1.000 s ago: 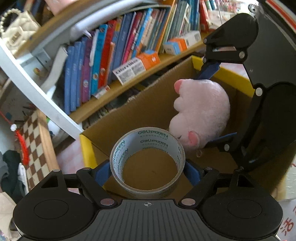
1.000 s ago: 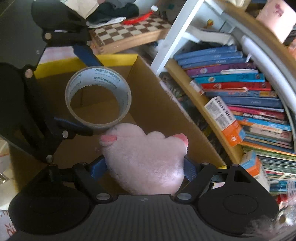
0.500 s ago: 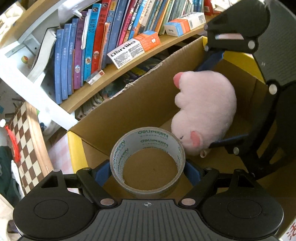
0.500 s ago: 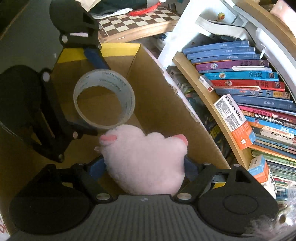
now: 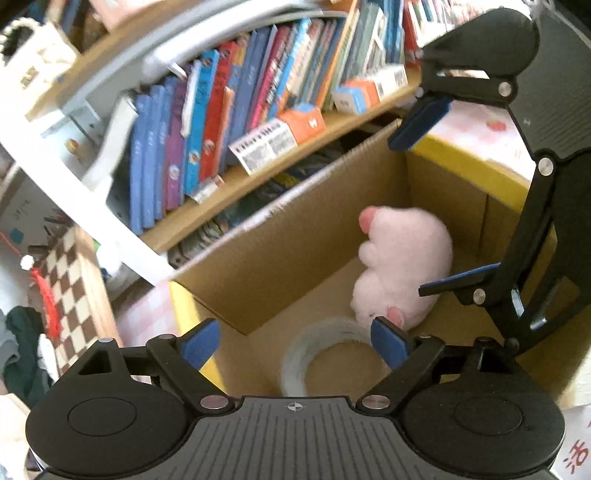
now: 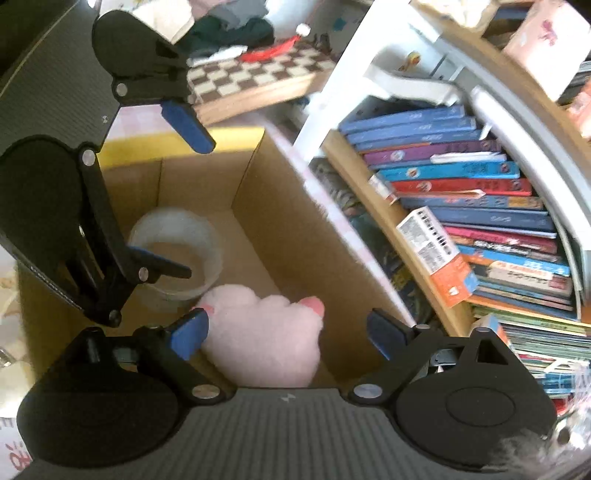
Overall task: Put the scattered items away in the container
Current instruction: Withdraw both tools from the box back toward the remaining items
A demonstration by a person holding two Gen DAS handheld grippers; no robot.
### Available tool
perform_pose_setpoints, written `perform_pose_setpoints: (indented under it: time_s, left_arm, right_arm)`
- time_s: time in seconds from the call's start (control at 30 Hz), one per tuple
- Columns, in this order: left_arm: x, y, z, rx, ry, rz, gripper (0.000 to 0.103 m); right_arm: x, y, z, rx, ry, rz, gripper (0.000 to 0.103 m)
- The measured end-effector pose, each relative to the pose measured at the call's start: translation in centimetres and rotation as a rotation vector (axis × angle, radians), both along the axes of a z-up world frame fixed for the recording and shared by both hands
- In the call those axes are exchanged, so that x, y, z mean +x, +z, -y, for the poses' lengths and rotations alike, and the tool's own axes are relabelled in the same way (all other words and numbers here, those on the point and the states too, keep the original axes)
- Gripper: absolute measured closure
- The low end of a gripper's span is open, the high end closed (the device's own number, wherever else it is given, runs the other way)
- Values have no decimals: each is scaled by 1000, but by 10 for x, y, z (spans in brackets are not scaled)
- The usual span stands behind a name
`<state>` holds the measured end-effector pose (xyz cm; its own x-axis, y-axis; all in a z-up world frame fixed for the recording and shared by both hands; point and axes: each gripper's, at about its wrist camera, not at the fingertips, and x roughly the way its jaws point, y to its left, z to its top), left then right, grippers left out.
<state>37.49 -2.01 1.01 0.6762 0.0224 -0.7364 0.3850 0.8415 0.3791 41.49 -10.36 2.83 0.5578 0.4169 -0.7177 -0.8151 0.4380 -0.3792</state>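
A pink plush toy [image 5: 400,266] [image 6: 264,338] lies on the floor of the open cardboard box [image 5: 295,236] [image 6: 255,229]. A roll of clear tape [image 5: 325,354] [image 6: 177,254] sits blurred on the box floor beside it. My left gripper [image 5: 295,341] hangs open above the box, nothing between its blue pads; in the right wrist view the left gripper [image 6: 184,199] shows above the tape. My right gripper [image 6: 288,334] is open over the plush without touching it, and appears in the left wrist view as the right gripper [image 5: 428,199].
A bookshelf [image 5: 236,110] [image 6: 461,206] packed with books runs right behind the box. A chessboard [image 5: 70,280] [image 6: 258,77] and a pile of clothes [image 6: 225,33] lie past the box's yellow-edged end [image 5: 188,317].
Both grippers opened. The tape roll dropped from the left gripper and the plush from the right; both now rest inside the box. The grippers have risen a little.
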Motion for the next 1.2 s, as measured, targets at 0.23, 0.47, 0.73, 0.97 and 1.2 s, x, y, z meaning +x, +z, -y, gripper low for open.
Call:
perform_pose_setpoints:
  time_s: [0.23, 0.47, 0.73, 0.97, 1.2]
  left_arm:
    - [-38, 35, -5, -60, -3, 101, 12]
    - [-97, 59, -11, -134, -19, 184, 12]
    - [-162, 80, -31, -320, 68, 228, 7]
    - [-205, 72, -43, -356, 145, 219, 7]
    - [-231, 45, -47, -385, 186, 150, 7]
  right_arm:
    - [-31, 35, 24, 154, -69, 16, 10]
    - [-86, 71, 47, 316, -86, 43, 10]
    - [-154, 95, 77, 491, -196, 22, 9]
    - [-193, 77, 91, 532, -340, -17, 9]
    - [-223, 49, 101, 528, -484, -61, 9]
